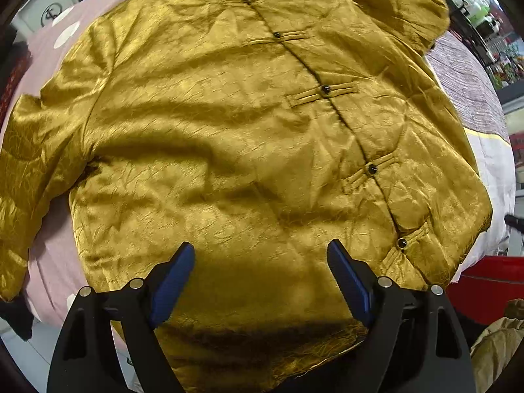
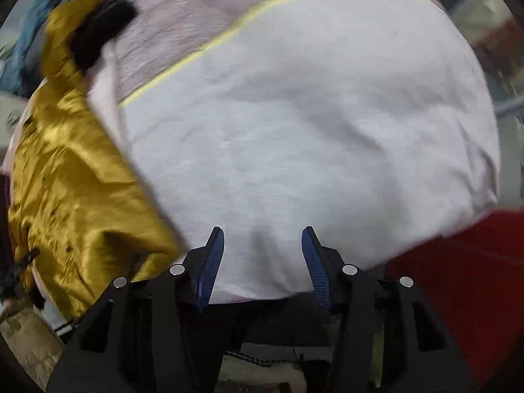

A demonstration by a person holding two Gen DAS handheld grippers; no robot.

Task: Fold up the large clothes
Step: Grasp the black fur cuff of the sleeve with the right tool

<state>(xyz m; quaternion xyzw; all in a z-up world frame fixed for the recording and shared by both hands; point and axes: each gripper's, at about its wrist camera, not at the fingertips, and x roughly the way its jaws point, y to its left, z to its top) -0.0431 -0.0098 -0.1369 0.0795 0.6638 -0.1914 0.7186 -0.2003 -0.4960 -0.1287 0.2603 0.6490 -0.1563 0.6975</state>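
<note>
Gold jacket (image 1: pixel 249 137) flat; left gripper (image 1: pixel 260 255) jaws apart above hem.

Gold crinkled jacket (image 1: pixel 229 137) with black buttons (image 1: pixel 325 89); pink, white-dotted bedcover (image 1: pixel 59 32).

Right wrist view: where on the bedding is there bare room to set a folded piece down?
The white quilt lies bare from the yellow piping down to the right gripper, bordered by the gold jacket and a red object. The left gripper, jaws open, hangs over jacket that covers most of the bedding there.
</note>
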